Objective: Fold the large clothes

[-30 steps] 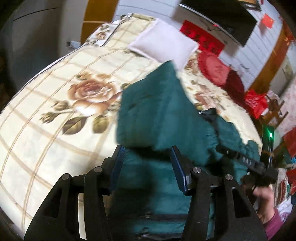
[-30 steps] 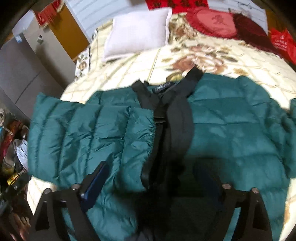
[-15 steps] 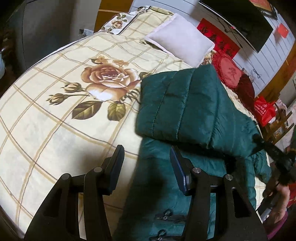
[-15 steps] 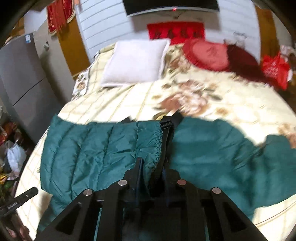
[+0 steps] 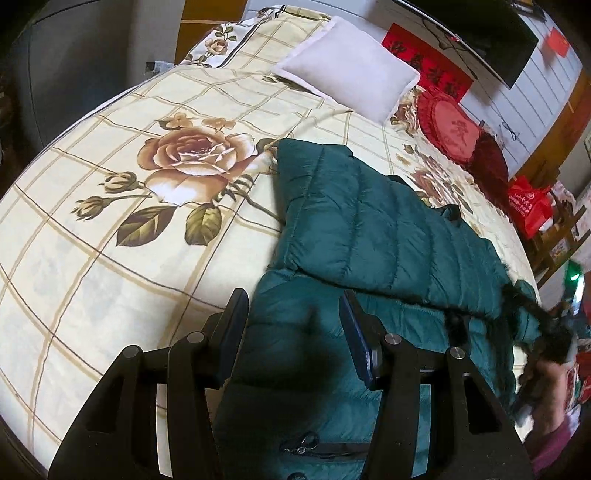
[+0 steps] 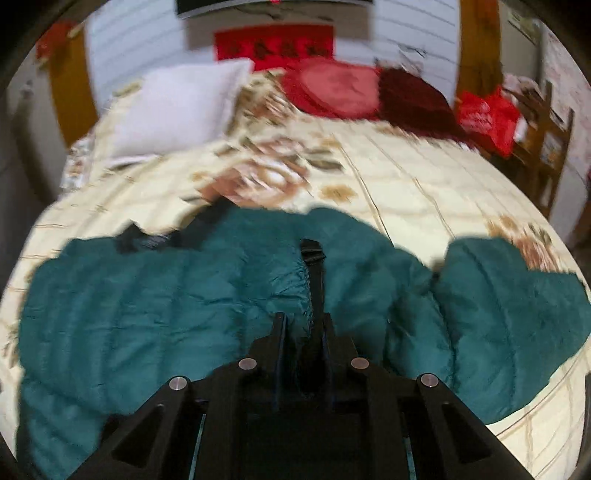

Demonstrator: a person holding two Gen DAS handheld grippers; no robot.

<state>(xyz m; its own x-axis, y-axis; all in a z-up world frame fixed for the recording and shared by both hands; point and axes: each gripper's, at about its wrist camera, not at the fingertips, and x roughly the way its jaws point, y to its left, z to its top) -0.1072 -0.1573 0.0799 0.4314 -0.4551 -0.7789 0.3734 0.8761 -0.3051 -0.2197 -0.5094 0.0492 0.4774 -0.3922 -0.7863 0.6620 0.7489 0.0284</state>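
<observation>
A dark green quilted down jacket [image 5: 362,236] lies on the bed, one sleeve folded across its body. My left gripper [image 5: 293,314] is open and empty, its fingers astride the jacket's left edge. My right gripper [image 6: 303,328] is shut on the jacket's front edge with its black zipper strip [image 6: 314,269], held just above the jacket [image 6: 147,295]. The right gripper also shows at the far right of the left wrist view [image 5: 554,332], blurred. The jacket's other sleeve [image 6: 509,295] lies spread to the right.
The bed has a cream checked cover with roses [image 5: 110,221]. A white pillow [image 5: 347,85] and red cushions [image 5: 454,129] lie at the head. A red bag [image 6: 484,118] and a wooden chair [image 6: 546,147] stand beside the bed. A TV [image 5: 480,33] hangs on the wall.
My right gripper shut on the jacket's front edge and pulled back and up with it. My left gripper let go of the sleeve, which now lies folded across the jacket.
</observation>
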